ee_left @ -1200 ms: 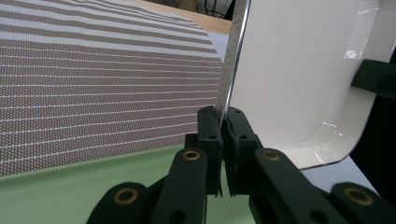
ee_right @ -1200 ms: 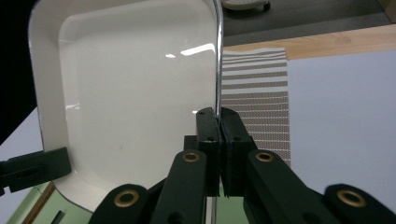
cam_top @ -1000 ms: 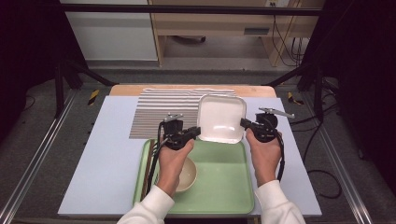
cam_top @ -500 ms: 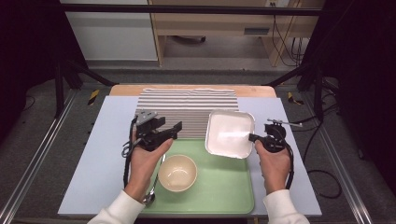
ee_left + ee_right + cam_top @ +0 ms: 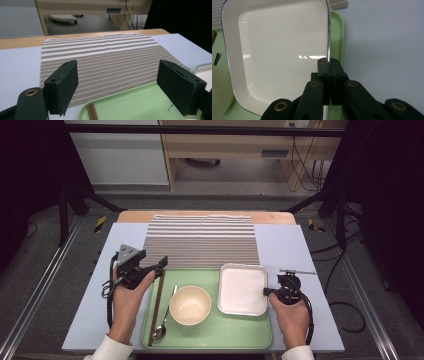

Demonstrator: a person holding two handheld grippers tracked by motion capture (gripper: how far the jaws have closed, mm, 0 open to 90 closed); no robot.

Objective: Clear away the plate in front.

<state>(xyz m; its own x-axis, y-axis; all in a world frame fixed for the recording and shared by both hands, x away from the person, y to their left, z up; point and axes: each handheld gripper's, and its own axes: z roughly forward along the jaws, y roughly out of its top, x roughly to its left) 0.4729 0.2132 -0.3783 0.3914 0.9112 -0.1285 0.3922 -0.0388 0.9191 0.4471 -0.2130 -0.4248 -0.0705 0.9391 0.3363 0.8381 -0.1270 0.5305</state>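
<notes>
Your right gripper (image 5: 329,62) is pinching the thin rim of the white square dish (image 5: 243,289); it looks rigid, glossy and slippery, so keep it level. Your left gripper (image 5: 159,264), just opening, is empty.

A striped cloth (image 5: 200,241), brown and white, lies flat at the far side of the surface (image 5: 90,320), its near edge just beside the far rim of a pale green tray (image 5: 240,335). In the tray a cream bowl (image 5: 189,305) sits near the middle. A metal spoon (image 5: 162,325) lies just left of the bowl, and a pair of brown chopsticks (image 5: 156,305) lies along the tray's left rim. Beyond the surface stands a light wooden bench (image 5: 225,150) over a grey floor (image 5: 50,270).
</notes>
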